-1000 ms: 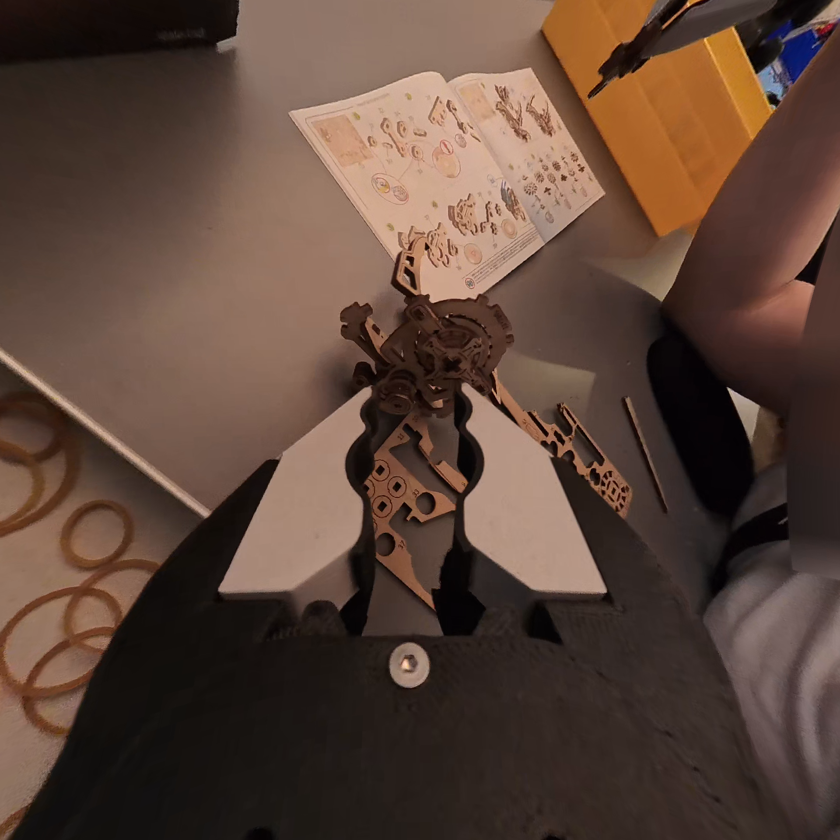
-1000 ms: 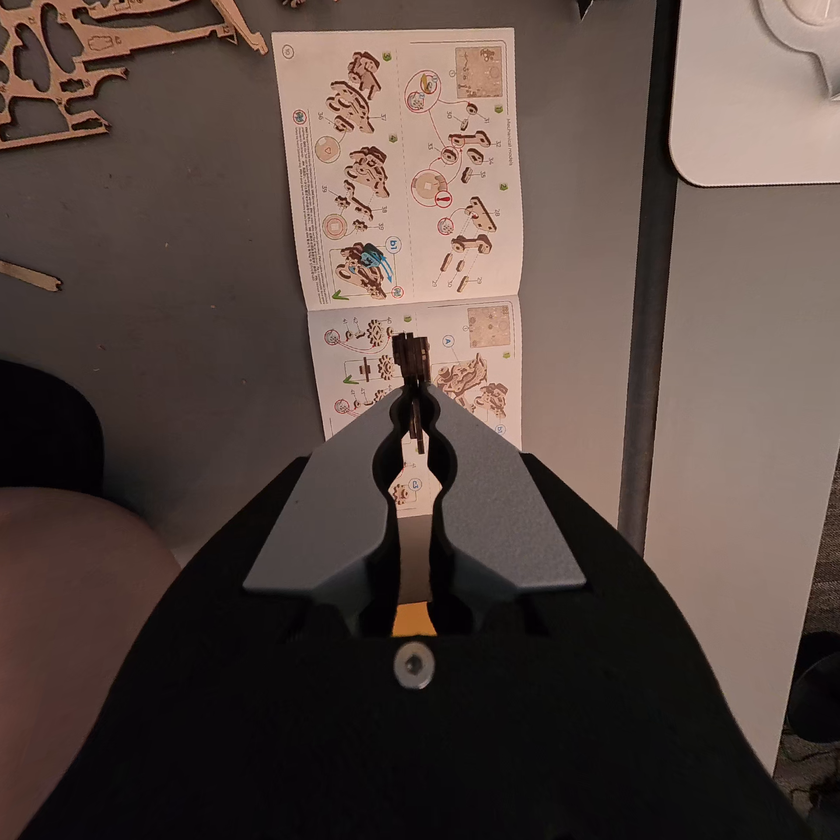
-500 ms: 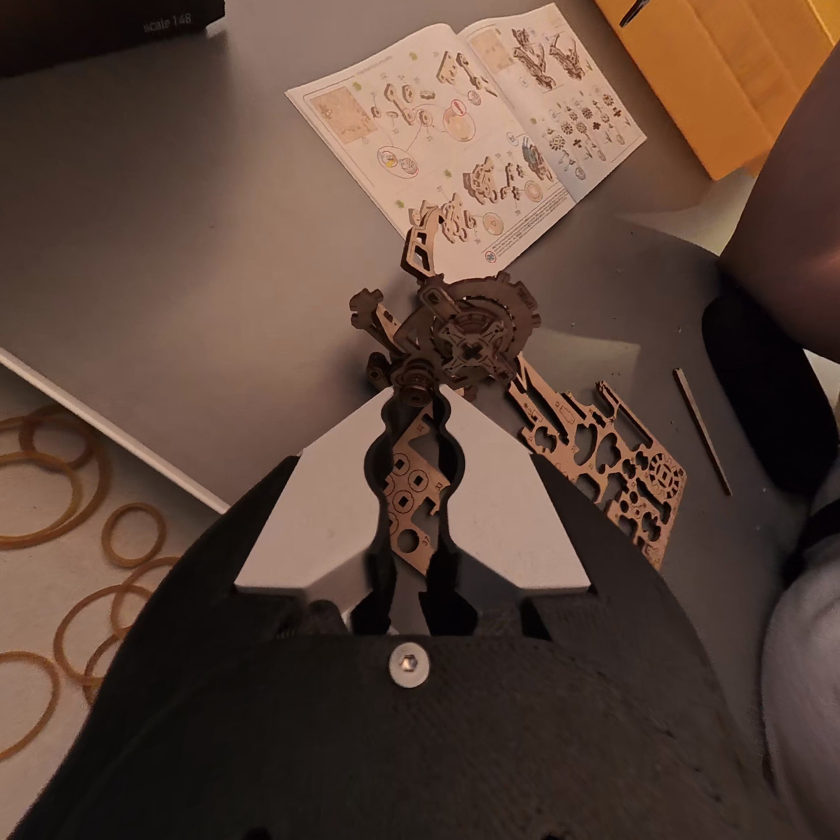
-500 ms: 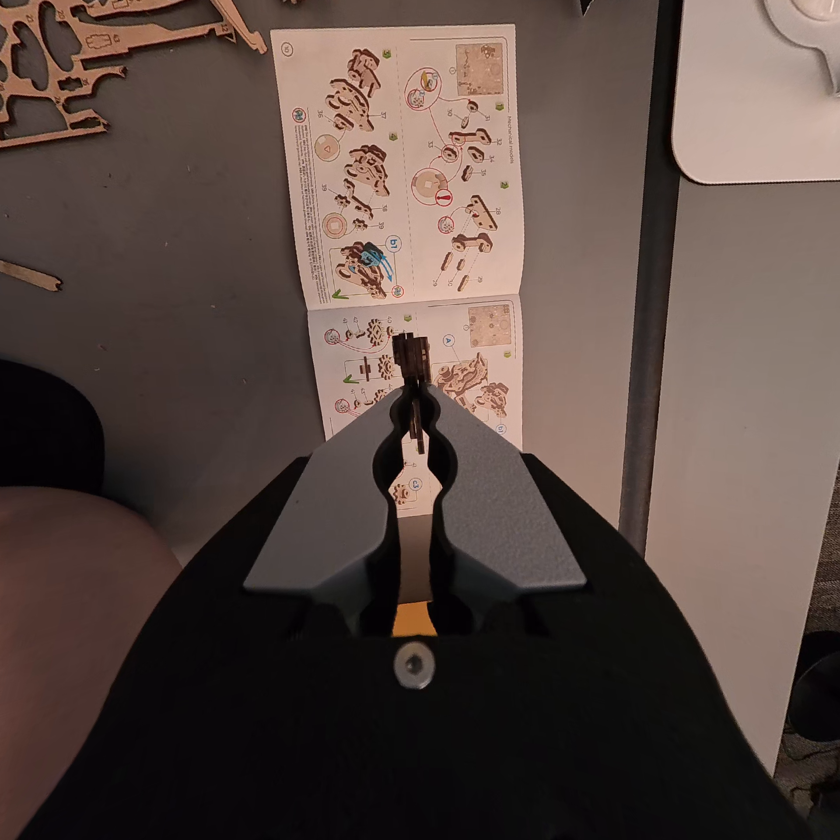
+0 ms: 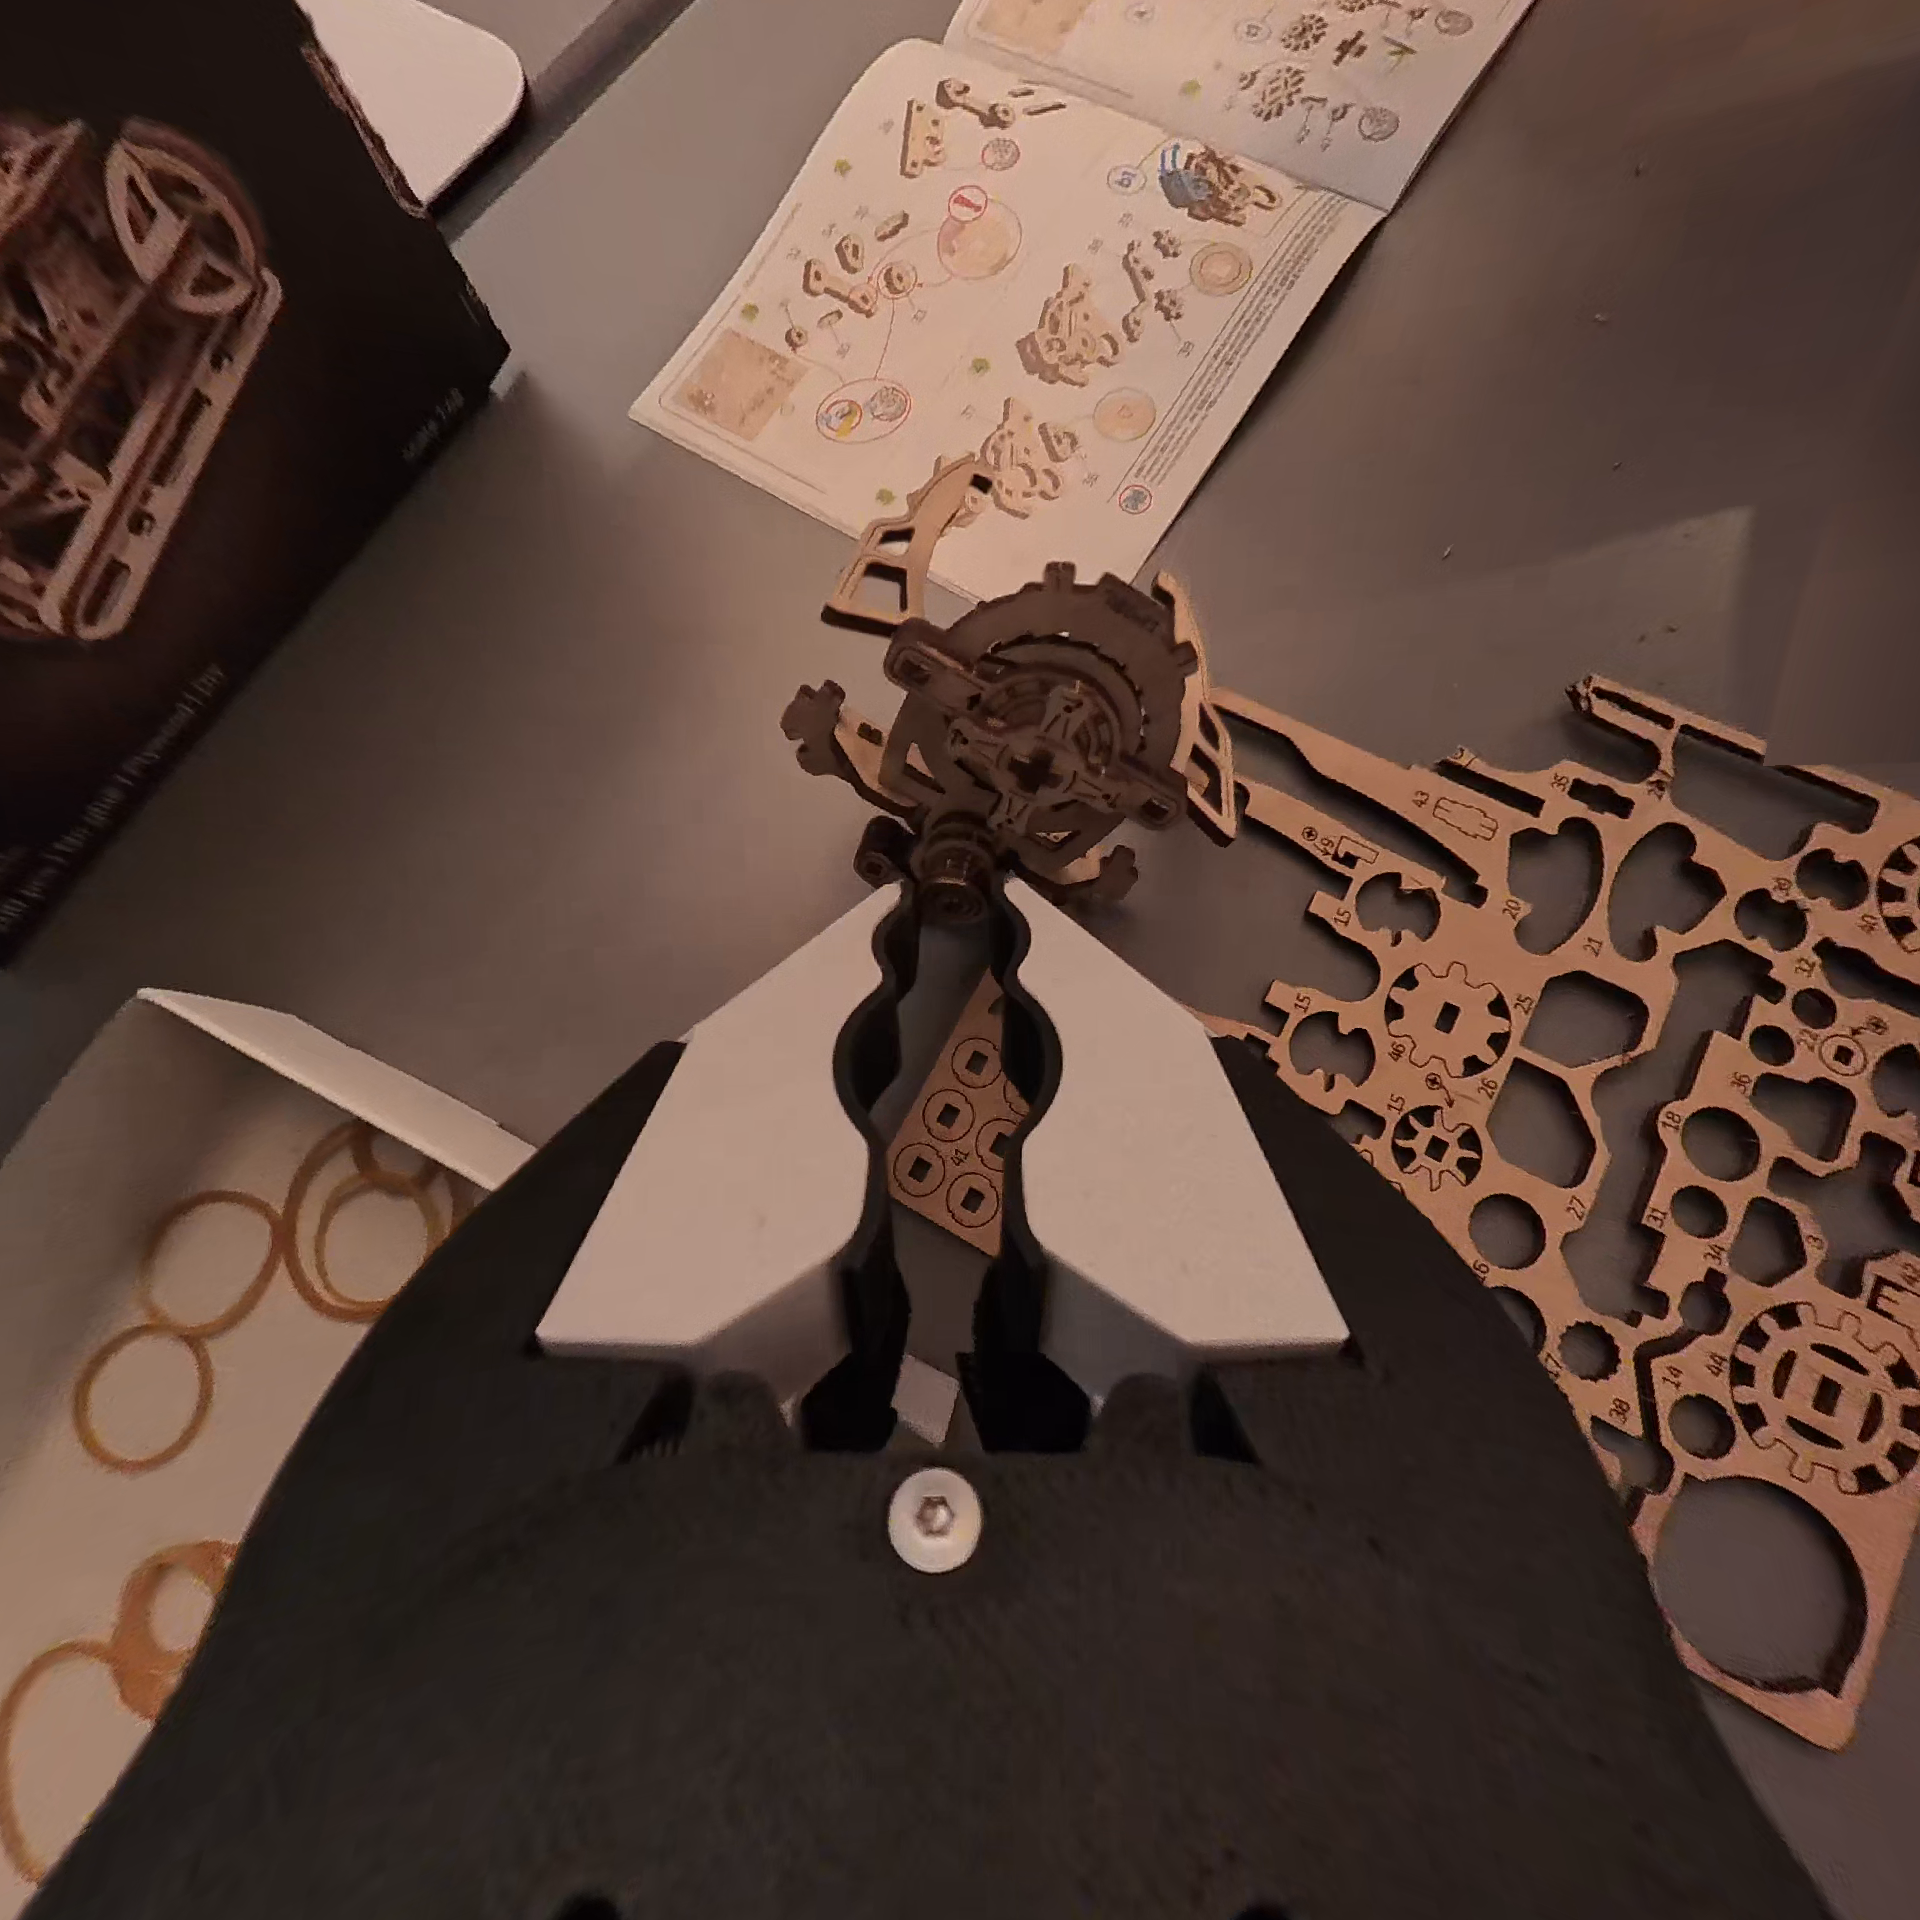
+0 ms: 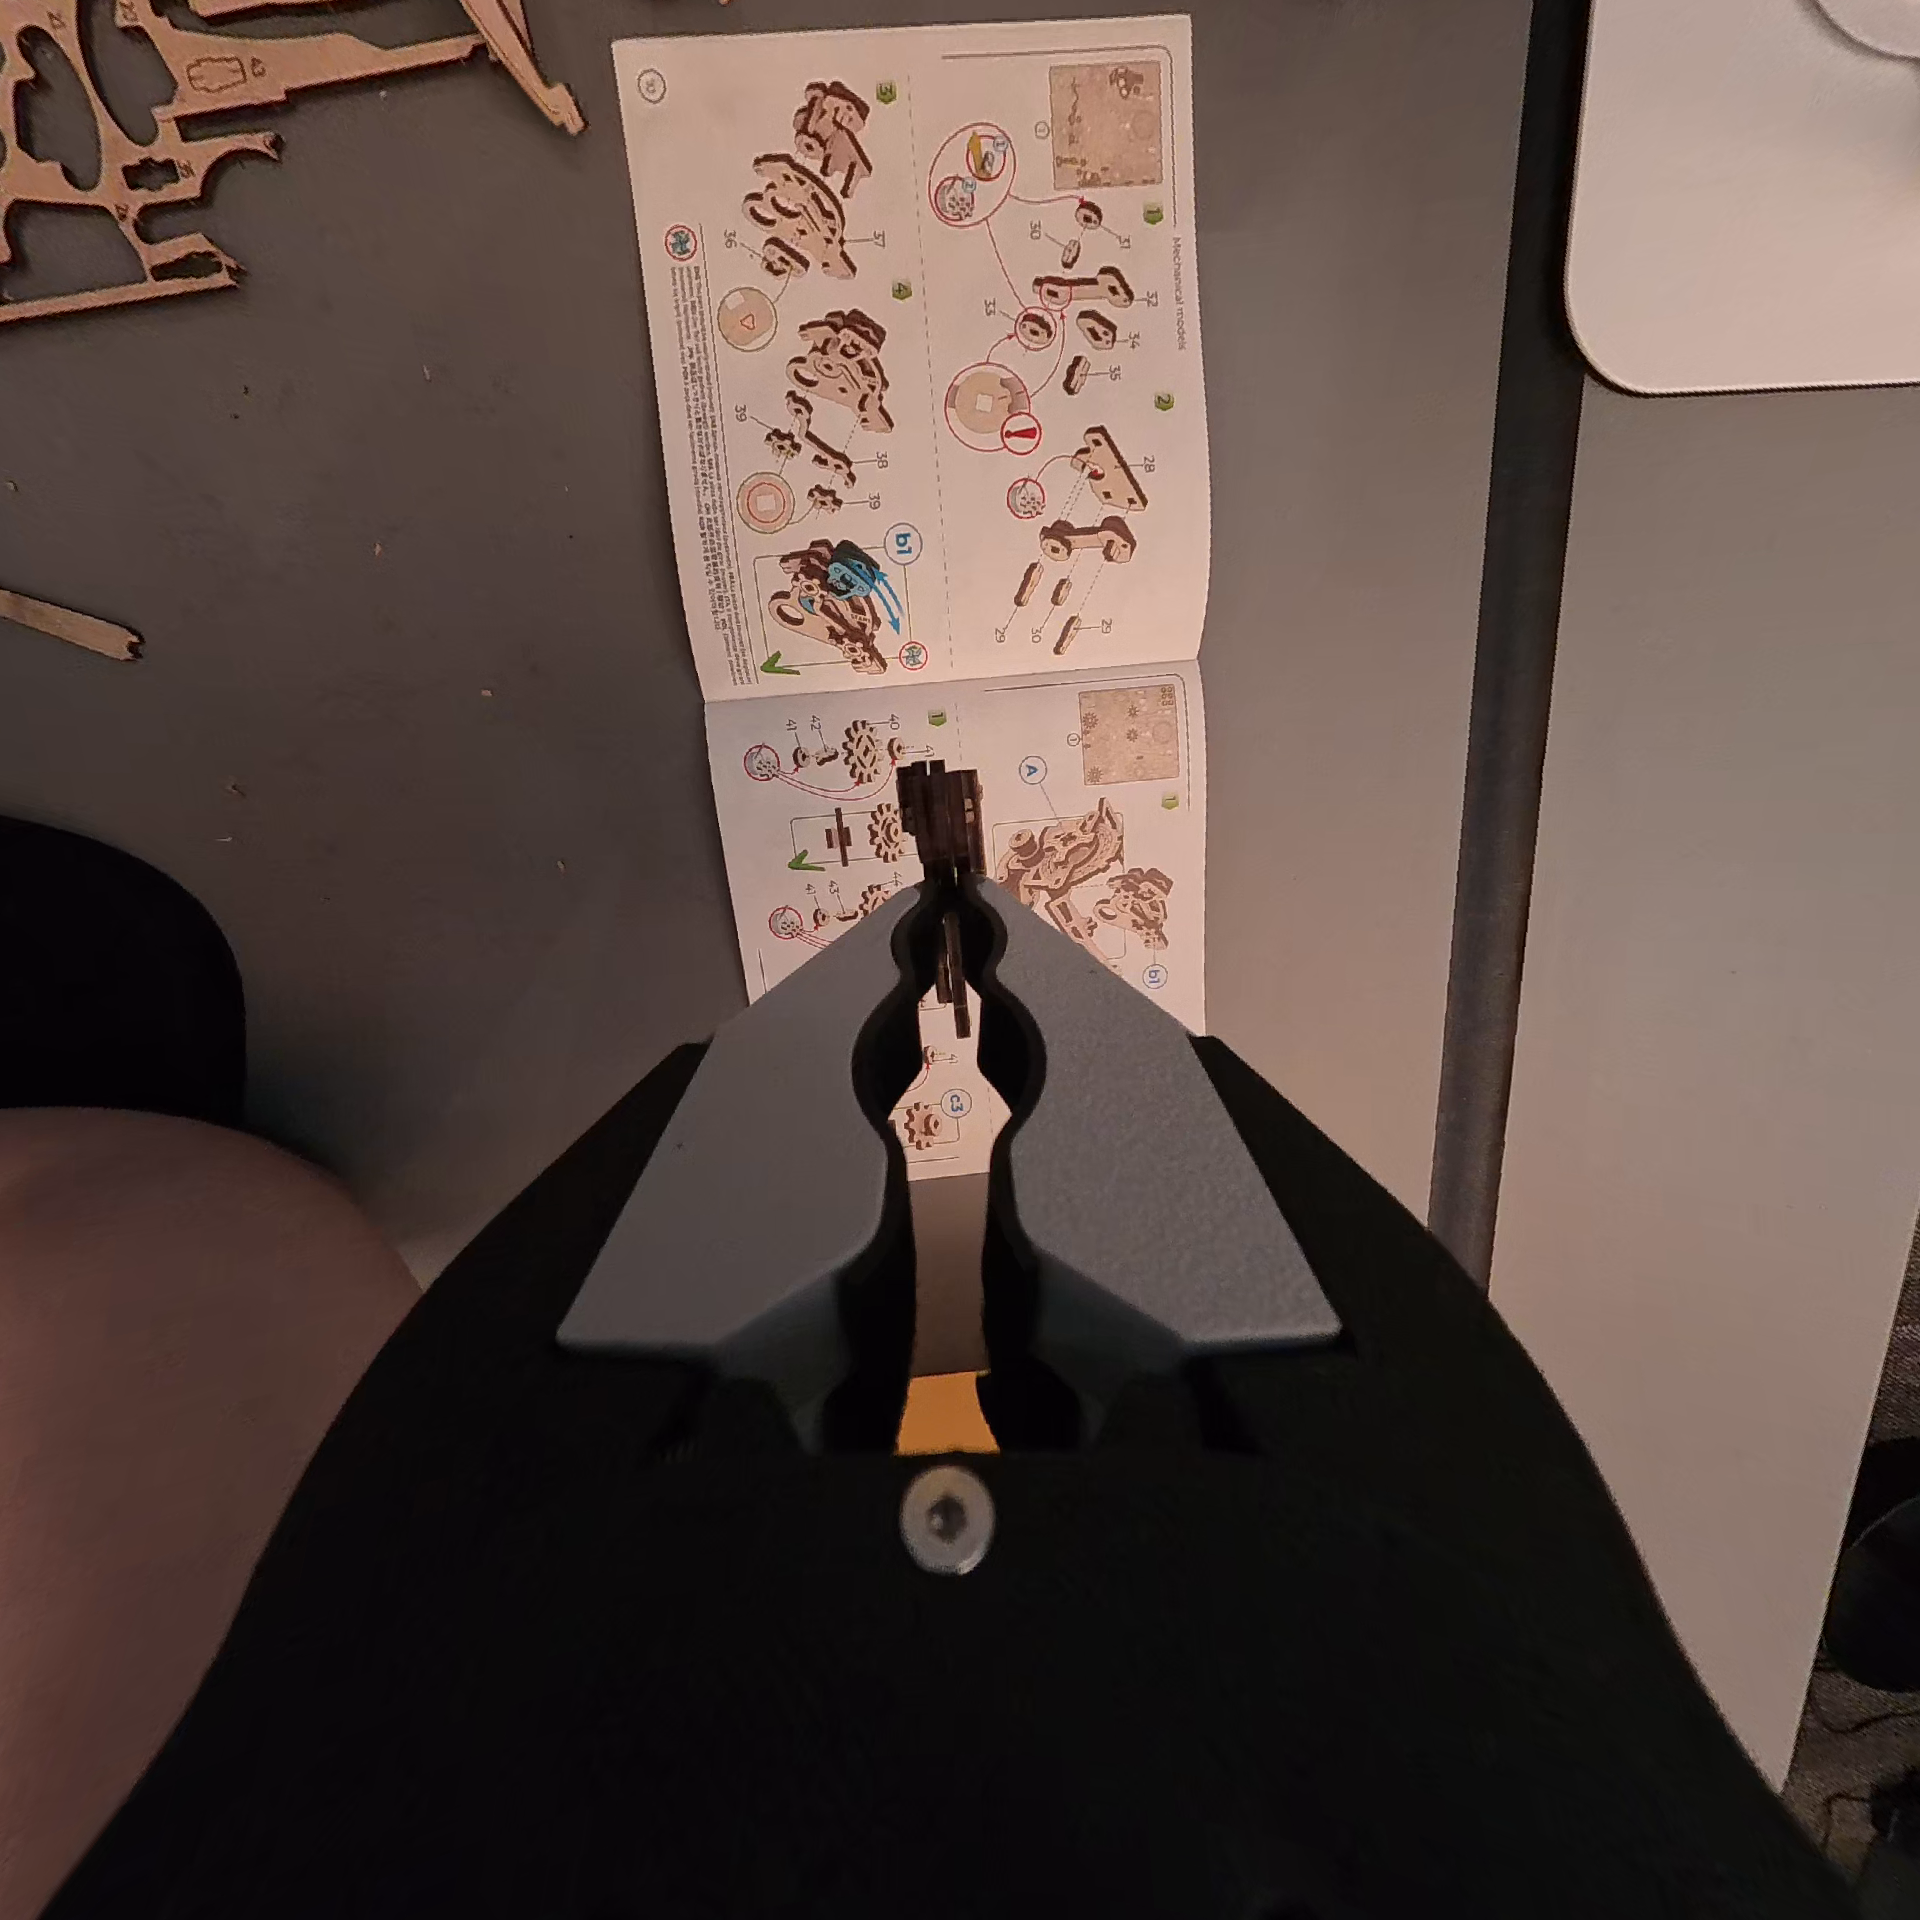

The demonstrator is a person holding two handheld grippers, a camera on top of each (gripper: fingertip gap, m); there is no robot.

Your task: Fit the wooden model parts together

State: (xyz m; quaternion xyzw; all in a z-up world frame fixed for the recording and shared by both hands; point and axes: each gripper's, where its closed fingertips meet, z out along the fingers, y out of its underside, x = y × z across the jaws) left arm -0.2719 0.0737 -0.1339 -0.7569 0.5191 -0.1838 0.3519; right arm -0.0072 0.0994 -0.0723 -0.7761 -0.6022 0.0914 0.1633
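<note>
Since one second ago the left gripper (image 5: 958, 891) has moved with its load: the dark box (image 5: 156, 436) with the model picture has come into its view at the left, the punched wooden sheet (image 5: 1621, 1101) now fills the right side, and the yellow box and the person's arm have gone out of sight. Its jaws are nearly closed and pinch the wooden gear assembly (image 5: 1023, 743) at a small roller on its lower end, above the grey table (image 5: 540, 727). The open instruction booklet (image 5: 997, 312) lies beyond it, and rubber bands (image 5: 223, 1262) lie in a white tray at the lower left. The right gripper (image 6: 951, 883) has hardly shifted; its tips are closed on a small dark wooden part (image 6: 940, 816), held above the booklet (image 6: 935, 343).
</note>
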